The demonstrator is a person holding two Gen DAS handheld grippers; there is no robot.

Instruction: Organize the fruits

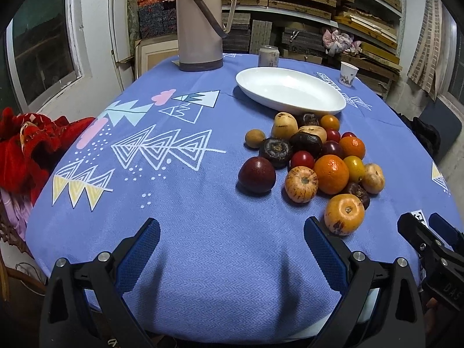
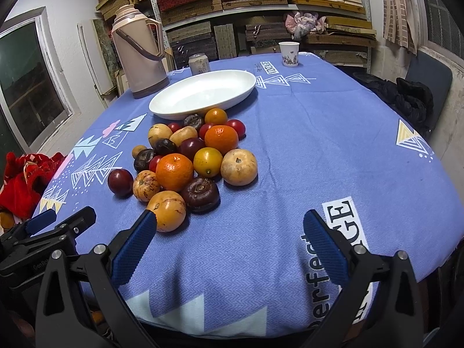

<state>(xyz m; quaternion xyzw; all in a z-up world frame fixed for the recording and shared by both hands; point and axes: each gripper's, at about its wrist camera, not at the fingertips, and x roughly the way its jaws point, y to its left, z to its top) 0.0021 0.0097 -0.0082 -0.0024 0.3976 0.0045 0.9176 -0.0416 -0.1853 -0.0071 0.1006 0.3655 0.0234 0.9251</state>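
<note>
Both grippers' jaws apart, empty

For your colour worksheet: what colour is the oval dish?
White dish, clearest in the right wrist view.

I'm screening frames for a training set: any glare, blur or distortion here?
Left wrist view: sharp, strong fisheye bending of the table edge, twin finger shadows under the left claw. Right wrist view: equally sharp and curved, dark vignette corners, soft sheen on the white dish, right claw casts faint shadow.
</note>
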